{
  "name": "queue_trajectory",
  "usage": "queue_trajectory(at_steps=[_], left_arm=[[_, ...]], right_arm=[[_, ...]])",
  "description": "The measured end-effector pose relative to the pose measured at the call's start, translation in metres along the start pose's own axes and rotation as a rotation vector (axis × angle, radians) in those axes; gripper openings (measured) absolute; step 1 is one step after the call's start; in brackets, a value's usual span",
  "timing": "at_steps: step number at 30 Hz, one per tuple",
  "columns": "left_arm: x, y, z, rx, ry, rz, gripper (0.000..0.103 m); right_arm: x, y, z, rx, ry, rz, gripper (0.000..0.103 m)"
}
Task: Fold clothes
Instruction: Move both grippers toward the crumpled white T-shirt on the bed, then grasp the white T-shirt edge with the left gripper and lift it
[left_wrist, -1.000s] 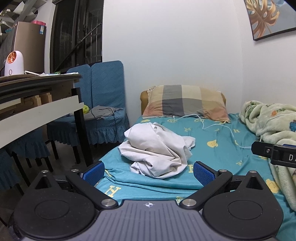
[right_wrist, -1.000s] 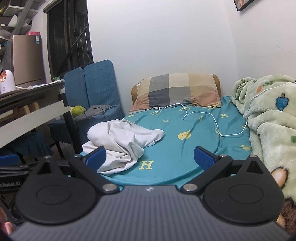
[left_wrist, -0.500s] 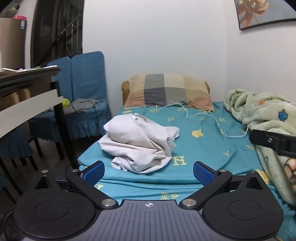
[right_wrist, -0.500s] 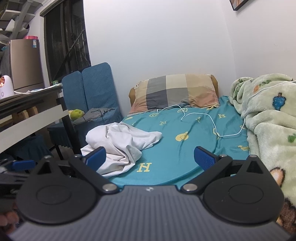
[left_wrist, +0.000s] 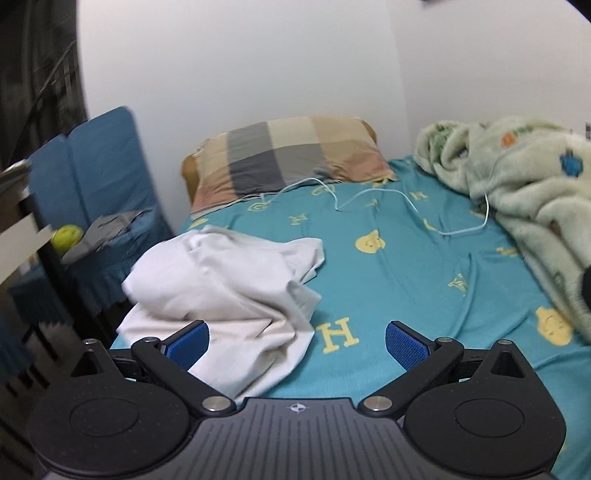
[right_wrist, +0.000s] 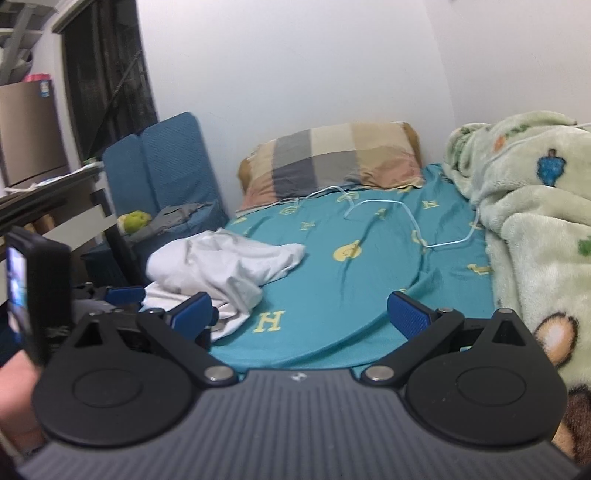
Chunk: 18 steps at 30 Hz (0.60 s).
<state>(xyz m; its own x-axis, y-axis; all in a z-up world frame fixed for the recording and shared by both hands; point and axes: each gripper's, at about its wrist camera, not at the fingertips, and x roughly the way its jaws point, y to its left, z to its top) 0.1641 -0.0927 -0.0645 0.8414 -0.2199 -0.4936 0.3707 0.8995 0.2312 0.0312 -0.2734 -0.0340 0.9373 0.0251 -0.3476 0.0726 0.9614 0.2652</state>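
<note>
A crumpled white garment lies in a heap on the near left part of the teal bed sheet. My left gripper is open just short of it, its left pad over the heap's near edge, nothing held. In the right wrist view the same white garment lies ahead and to the left. My right gripper is open over the teal sheet and holds nothing. The left gripper's body and blue fingertips show at the left edge there.
A checked pillow lies at the head of the bed, with a white cable trailing across the sheet. A pale green fleece blanket is piled along the right side. Blue chairs and a table edge stand left of the bed.
Both grippers have moved forward toward the bed and the white garment now fills more of the left wrist view. Both stayed open.
</note>
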Motion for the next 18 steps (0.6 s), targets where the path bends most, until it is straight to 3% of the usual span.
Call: queue_trajectory(at_steps=[4,10,18], left_arm=[[0.052,-0.011,0.013,0.055,0.005,-0.033,0.098],[0.133,-0.028,0.037,0.183,-0.011,-0.010,0.098],[0.250,-0.032,0.061,0.216,0.081,0.014,0.091]], right_arm=[[0.014,-0.014,0.002,0.057,0.007,-0.019,0.103],[0.037,-0.023,-0.003,0.097,0.041,-0.024,0.103],[0.066,-0.029,-0.011,0.115,0.083,-0.040,0.103]])
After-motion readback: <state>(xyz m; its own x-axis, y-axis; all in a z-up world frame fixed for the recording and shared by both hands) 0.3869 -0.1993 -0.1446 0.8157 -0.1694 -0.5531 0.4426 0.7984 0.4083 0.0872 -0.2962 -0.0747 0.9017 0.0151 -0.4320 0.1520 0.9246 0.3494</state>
